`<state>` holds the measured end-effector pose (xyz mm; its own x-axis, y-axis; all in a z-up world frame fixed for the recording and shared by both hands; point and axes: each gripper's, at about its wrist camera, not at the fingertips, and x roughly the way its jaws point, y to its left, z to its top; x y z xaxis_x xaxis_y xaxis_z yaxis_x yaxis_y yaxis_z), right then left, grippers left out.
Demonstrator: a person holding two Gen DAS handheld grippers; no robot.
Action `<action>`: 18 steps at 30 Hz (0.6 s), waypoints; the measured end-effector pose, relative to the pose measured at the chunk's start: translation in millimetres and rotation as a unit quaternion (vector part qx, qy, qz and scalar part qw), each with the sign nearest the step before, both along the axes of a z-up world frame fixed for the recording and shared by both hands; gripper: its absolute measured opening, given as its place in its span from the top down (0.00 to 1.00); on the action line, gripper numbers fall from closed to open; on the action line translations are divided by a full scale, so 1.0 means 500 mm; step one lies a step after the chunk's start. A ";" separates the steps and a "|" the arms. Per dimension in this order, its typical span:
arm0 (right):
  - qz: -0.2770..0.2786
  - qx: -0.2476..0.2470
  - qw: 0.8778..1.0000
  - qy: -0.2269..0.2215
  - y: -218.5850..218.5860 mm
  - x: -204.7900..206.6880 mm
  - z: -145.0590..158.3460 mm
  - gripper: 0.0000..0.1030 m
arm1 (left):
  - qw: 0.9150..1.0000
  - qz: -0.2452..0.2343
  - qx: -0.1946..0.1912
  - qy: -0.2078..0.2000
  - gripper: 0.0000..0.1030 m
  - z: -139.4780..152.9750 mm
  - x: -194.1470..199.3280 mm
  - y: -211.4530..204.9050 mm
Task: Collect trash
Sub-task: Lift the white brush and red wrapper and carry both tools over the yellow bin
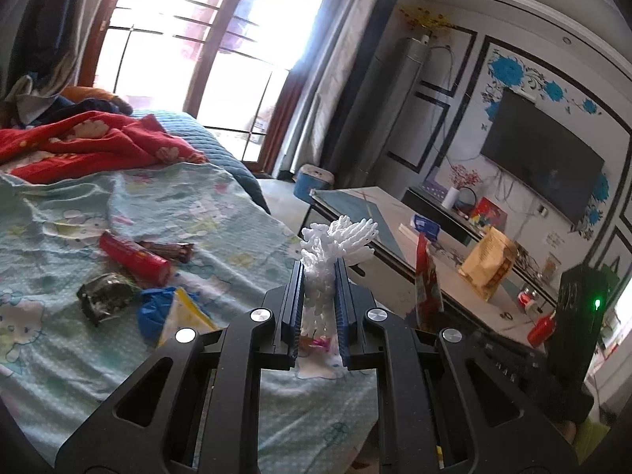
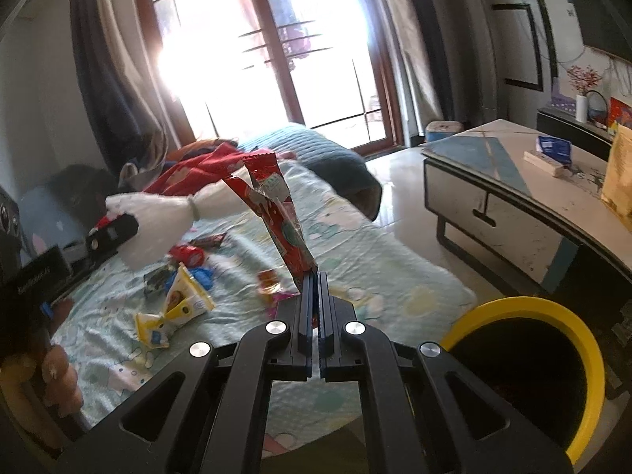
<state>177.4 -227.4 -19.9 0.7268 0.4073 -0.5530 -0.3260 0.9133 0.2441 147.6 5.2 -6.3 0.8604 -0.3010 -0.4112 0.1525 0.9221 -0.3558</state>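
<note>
The left claw grips a white foam net above the bed. The right claw pinches a red wrapper upright, with a yellow-rimmed bin near right.

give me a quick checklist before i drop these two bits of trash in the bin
1. Right gripper shut on the red wrapper: ok.
2. Left gripper shut on the white foam net: ok.
3. Yellow-rimmed bin open at lower right: ok.
4. Red wrapper over the bin mouth: not ok, it hangs over the bed sheet.
5. Foam net over the bin: cannot tell, bin not in the left view.
6. Trash left on the bed, e.g. yellow packet: not ok.
</note>
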 end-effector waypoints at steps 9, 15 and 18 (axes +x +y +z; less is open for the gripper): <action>-0.038 0.006 0.999 -0.009 -0.076 -0.002 0.012 0.98 | 0.999 -0.039 0.016 0.004 0.91 -0.011 -0.003 -0.067; -0.067 0.007 0.998 -0.012 -0.130 -0.011 0.013 0.98 | 0.997 -0.068 0.029 0.008 0.91 -0.020 -0.003 -0.118; -0.082 0.007 0.996 -0.013 -0.158 -0.017 0.012 0.98 | 0.996 -0.086 0.036 0.012 0.91 -0.029 -0.004 -0.149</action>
